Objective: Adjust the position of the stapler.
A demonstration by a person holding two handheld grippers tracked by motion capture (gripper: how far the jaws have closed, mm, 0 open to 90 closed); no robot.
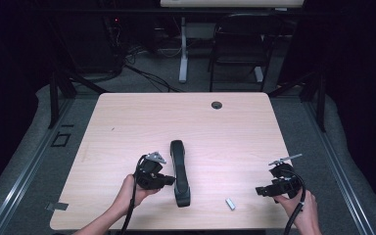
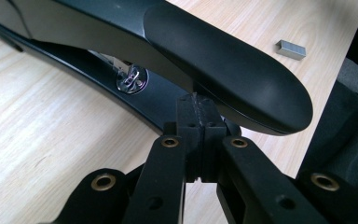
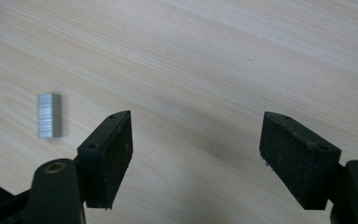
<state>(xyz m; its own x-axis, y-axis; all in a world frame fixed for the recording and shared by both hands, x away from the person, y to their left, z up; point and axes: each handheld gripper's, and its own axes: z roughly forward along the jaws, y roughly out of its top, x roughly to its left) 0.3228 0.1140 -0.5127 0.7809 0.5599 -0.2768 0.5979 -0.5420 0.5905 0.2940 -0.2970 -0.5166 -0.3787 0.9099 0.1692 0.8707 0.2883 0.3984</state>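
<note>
A black stapler (image 1: 180,171) lies lengthwise on the wooden table (image 1: 186,117), near the front middle. In the left gripper view its top arm (image 2: 223,70) hangs over its base, and the metal anvil (image 2: 130,79) shows in the gap. My left gripper (image 1: 170,180) is shut with nothing between its jaws. Its tips (image 2: 198,105) sit at the stapler's left side, right under the top arm's rounded end. A small strip of staples (image 1: 230,203) (image 3: 50,115) (image 2: 291,49) lies by the front edge. My right gripper (image 1: 260,191) (image 3: 196,154) is open just right of the strip, low over bare wood.
A round cable hole (image 1: 217,105) sits at the table's far edge. Beyond the table stand a black chair (image 1: 240,49) and a white desk leg (image 1: 182,49). The table's front edge runs close behind both hands.
</note>
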